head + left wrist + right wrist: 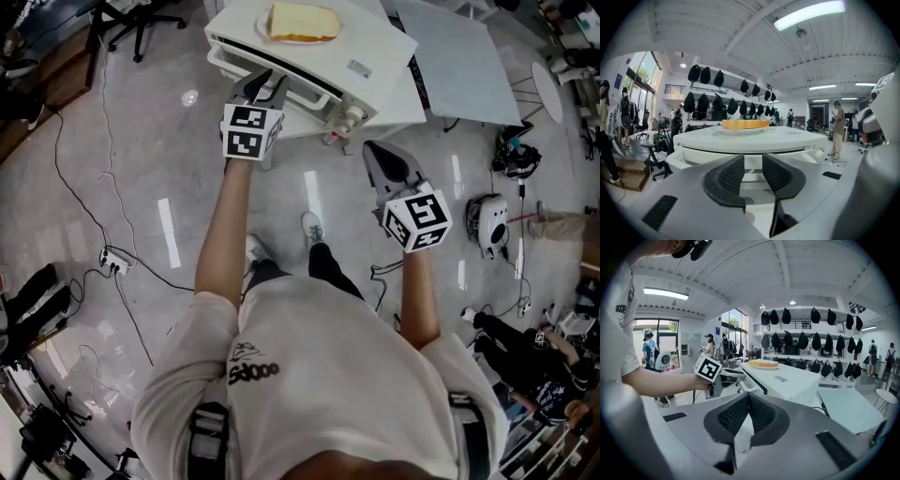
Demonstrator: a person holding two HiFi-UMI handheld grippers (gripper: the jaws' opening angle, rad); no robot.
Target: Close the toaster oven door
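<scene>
Left gripper (753, 163): jaws stand apart, nothing pinched between the pads. The toaster oven (370, 61) sits straight ahead of the tips, its door (691, 159) right at them; whether they touch it I cannot tell. A thin dark seam runs above the door, so I judge it near shut. Right gripper (747, 401): jaws together on nothing, with the oven well ahead and off to their left. Handling judgement: a rigid hinged panel, light to swing, with a smooth, probably slippery face. No clamp needed; push flat along its upper edge, gently, since a bread slice (302, 21) rests on a plate on top.
</scene>
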